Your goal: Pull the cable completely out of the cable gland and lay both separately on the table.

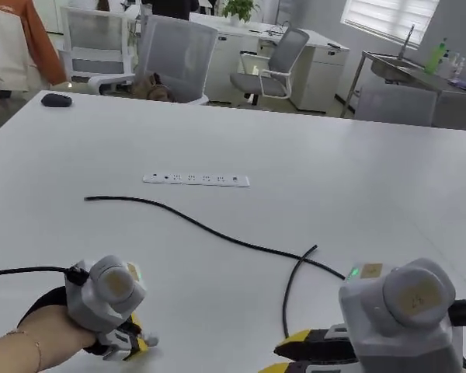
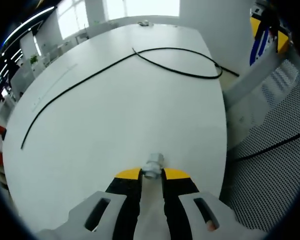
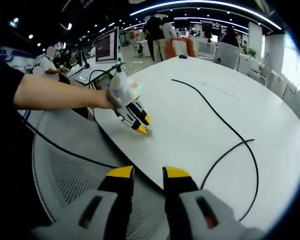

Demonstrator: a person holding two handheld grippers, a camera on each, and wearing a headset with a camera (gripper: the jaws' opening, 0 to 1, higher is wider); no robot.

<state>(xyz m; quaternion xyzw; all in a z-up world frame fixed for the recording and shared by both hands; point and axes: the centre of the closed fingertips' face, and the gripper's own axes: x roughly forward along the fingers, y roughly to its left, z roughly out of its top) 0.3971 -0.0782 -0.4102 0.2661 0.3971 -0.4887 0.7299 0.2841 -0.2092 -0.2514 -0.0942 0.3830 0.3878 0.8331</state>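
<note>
Grey cylindrical gland (image 2: 153, 163) in left claw (image 2: 151, 173)

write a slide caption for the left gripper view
Left gripper holds the grey cable gland at its jaw tips over the white table, the black cable lying free beyond it.

wht table (image 1: 349, 179) | gry ofc chairs (image 1: 179, 50) | win blinds (image 1: 388, 14) | steel sink (image 1: 400, 70)

White table (image 1: 357, 179) was seen, broad and plain. Black cable (image 1: 217, 233) was laid across it, one end near white power strip (image 1: 196, 179), other end looped back over itself. Small dark object (image 1: 56, 99) was set at far left. Grey cable gland (image 2: 152, 165) was clamped by left gripper (image 2: 152, 175) at table surface, apart from cable.
</note>
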